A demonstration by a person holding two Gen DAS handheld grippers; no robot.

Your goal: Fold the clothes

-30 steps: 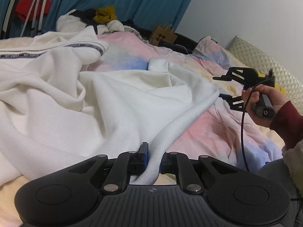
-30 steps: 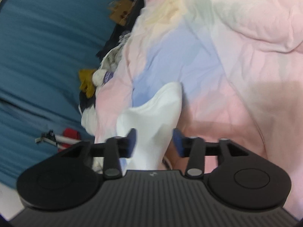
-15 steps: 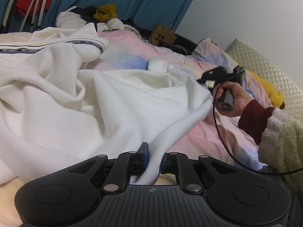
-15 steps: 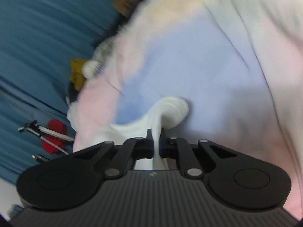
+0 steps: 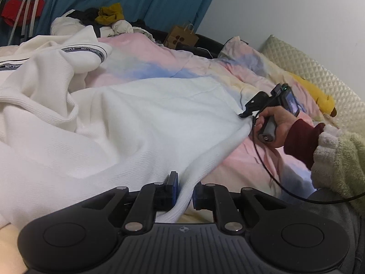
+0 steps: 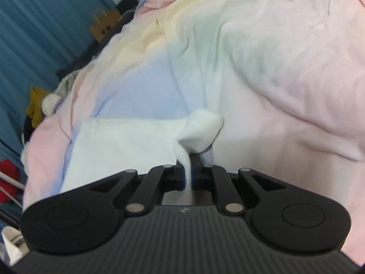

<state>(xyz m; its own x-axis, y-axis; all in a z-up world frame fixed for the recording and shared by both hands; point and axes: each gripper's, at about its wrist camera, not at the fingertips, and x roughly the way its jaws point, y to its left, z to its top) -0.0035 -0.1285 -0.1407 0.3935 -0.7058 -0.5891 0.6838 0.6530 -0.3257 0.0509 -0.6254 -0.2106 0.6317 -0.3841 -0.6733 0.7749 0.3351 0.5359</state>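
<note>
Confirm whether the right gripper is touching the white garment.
Touching. The right wrist view shows the right gripper with jaws shut on a pinched fold of the white garment.

Two grippers: left gripper [image 5: 183, 190], right gripper [image 6: 187, 173]. One white garment [image 5: 141, 123], one pastel duvet [image 5: 246, 159], one paper bag [image 5: 181, 37] at twelve o'clock.

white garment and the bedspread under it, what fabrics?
White garment: looks like a soft ribbed knit, probably cotton, matte; fine parallel ribs show, and it drapes in thick rounded folds. Bedspread: thin smooth woven fabric, likely cotton or polyester, matte, pastel tie-dye print; it creases in fine sharp wrinkles.
</note>
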